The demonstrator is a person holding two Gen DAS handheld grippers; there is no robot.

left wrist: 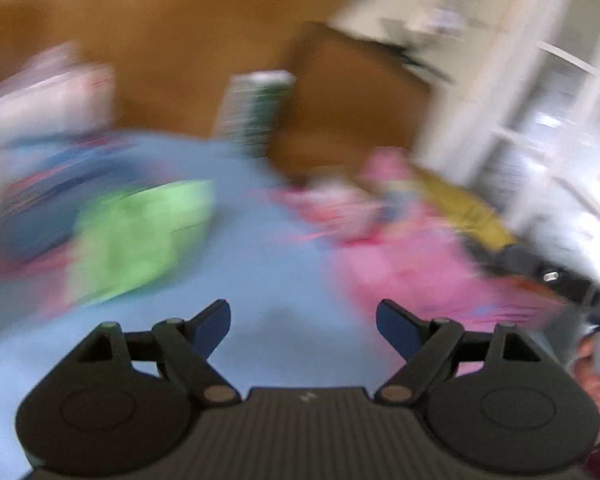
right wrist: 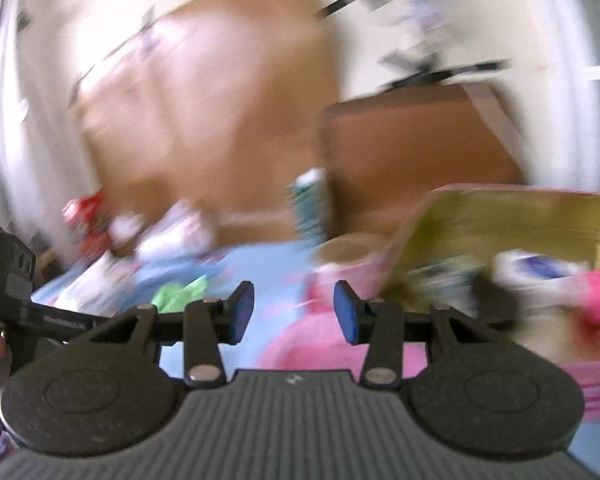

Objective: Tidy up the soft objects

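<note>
Soft cloths lie scattered on the blue sheet: a green cloth far left, a pink cloth right. My left gripper and right gripper both gape, empty. With everything smeared, I could pinch the sheet along with a cloth.

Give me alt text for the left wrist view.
Blurred view: the left tongs stand open and empty above a light blue sheet. A green cloth lies to the left, a pink cloth to the right, brown cardboard behind.
</note>
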